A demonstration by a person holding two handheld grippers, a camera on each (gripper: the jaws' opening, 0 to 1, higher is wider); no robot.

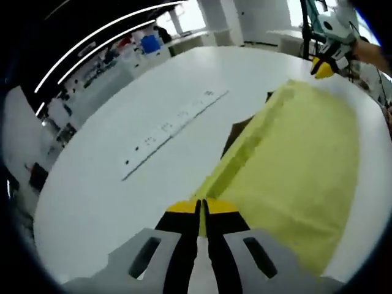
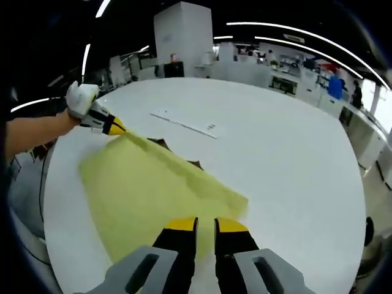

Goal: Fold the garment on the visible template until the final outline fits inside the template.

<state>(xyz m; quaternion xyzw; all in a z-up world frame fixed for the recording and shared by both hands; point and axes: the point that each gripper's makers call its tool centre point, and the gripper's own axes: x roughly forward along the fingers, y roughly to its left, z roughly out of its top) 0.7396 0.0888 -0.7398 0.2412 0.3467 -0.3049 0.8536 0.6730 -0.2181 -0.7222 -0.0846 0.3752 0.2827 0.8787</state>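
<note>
A yellow garment [image 1: 300, 165] lies spread over the white round table, with one long edge lifted into a ridge. My left gripper [image 1: 202, 207] is shut on that edge's near corner. The right gripper [image 1: 321, 67] pinches the far corner in the left gripper view. In the right gripper view the garment [image 2: 147, 190] stretches from my right gripper [image 2: 205, 225], shut on its near corner, to the left gripper [image 2: 114, 127] at the far one. Bits of the dark brown template [image 1: 236, 131] [image 2: 160, 144] peek out from beneath the raised edge; the cloth covers the remainder.
A long white strip with small marks [image 1: 177, 125] [image 2: 187, 124] lies on the table [image 1: 110, 184] beyond the garment. A person's forearm [image 2: 33, 131] reaches in from the left. Desks, shelves and people stand around the room's edges.
</note>
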